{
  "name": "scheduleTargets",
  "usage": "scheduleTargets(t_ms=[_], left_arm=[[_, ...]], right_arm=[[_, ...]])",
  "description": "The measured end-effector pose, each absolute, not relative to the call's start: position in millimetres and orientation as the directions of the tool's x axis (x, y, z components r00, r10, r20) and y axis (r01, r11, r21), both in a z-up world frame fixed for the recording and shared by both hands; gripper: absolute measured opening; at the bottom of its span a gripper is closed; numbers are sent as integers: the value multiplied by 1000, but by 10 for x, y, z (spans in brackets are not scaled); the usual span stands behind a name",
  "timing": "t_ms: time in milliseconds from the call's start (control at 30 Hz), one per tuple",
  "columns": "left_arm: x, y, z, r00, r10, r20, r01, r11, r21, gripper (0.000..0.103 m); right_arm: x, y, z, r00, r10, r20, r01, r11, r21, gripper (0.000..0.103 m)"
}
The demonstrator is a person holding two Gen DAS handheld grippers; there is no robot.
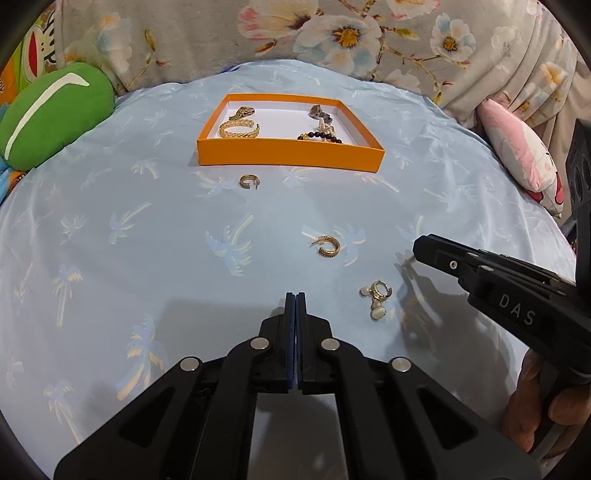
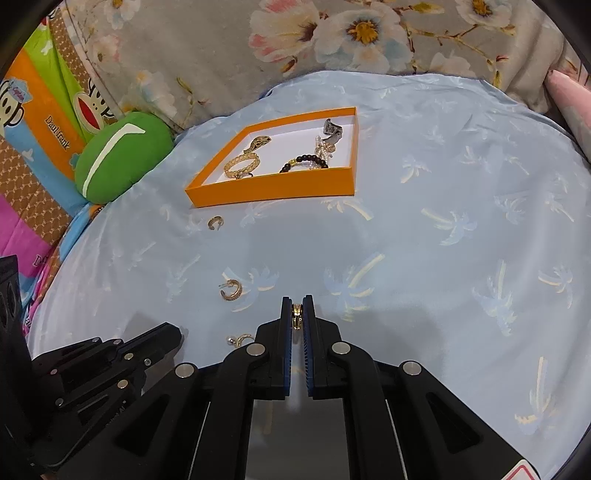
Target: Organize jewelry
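Note:
An orange tray (image 1: 288, 157) (image 2: 273, 188) with a white floor holds gold bracelets (image 1: 239, 130), a black bead bracelet (image 2: 303, 162) and a silver piece (image 2: 332, 127). On the blue cloth lie two gold hoop earrings (image 1: 249, 181) (image 1: 328, 246) and a pearl earring (image 1: 378, 295). My left gripper (image 1: 295, 295) is shut with nothing between its pads, just left of the pearl earring. My right gripper (image 2: 296, 301) is shut on a small gold earring (image 2: 296, 315) above the cloth. In the right wrist view the pearl earring (image 2: 242, 339) lies between the two grippers.
A blue palm-print cloth (image 1: 147, 240) covers the surface. A green cushion (image 1: 55, 114) sits at the far left, a pink pillow (image 1: 517, 147) at the right and floral bedding (image 1: 295, 33) behind the tray. A hand (image 1: 535, 406) holds the right gripper's handle.

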State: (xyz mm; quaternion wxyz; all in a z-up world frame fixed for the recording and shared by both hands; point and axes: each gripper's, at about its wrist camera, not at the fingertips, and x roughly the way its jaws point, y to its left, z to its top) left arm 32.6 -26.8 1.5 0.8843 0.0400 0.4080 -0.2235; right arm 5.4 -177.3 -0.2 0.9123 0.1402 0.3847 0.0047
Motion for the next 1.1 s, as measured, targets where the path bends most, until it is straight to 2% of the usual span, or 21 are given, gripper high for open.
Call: scheduleTargets(t_ms=[133,267,400,567,600,800,1100], left_arm=[[280,-301,70,537,-425,-728,469,869,-161,1],[243,-493,94,521,-443,-730,519,843,-141,17],[234,-715,47,499,-441,-746,559,822,-113,22],[229,-838,-27,496,-421,-760,567,819,-84,21],[225,-844,-29,498,-421,-758,569,819,-81,14],[259,-808,-15,504,-423,-753,558,825,-90,3],[277,-676,48,514,-431,-741,540,834,-110,3]], right_arm=[[-7,-1812,13,706,109,-700,109,960,260,6],[-116,-1886,46,709,97,-699,127,957,262,6],[-198,-1974,77,713,85,-696,145,953,265,6],[-245,-2053,94,716,80,-694,155,950,270,6],[-247,-2059,93,716,81,-693,156,950,271,6],[-242,-2053,105,719,86,-690,148,950,273,6],[-233,-2042,140,723,85,-686,147,951,273,6]])
